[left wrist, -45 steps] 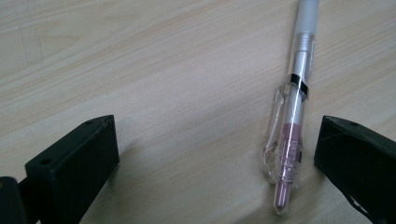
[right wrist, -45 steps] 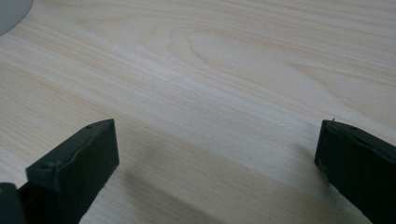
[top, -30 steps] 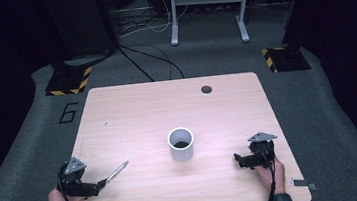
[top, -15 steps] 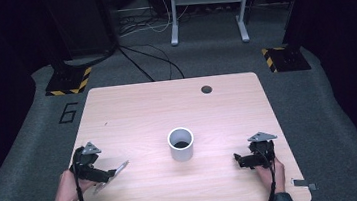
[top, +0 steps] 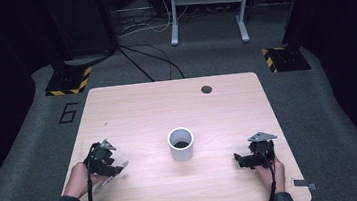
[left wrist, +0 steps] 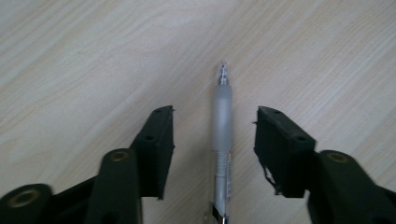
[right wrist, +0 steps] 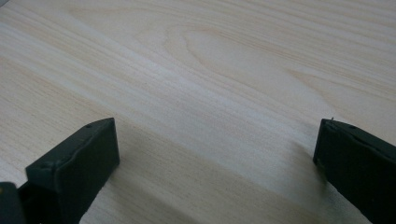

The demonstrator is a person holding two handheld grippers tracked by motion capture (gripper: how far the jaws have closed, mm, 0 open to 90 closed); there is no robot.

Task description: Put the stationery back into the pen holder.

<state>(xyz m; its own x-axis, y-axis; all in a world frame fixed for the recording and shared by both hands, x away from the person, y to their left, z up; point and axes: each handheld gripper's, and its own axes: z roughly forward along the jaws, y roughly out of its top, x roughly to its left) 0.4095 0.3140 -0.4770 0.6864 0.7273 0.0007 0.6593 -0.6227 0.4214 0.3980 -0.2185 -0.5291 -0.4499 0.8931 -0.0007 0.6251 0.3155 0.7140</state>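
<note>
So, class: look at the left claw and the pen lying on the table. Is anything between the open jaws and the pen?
Nothing visible is. In the left gripper view the pen lies on the bare table between the left claw's open jaws, with clear wood on each side of it. The cup stands apart, toward the table's middle.

A dark "6" (top: 68,112) is marked on the grey floor left of the table.

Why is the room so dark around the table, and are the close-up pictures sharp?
High view: the light wooden table is lit, the surroundings nearly black. Left gripper view: the clear plastic pen is fairly sharp, the black jaws softer. Right gripper view: soft jaw shadows on the wood.
</note>
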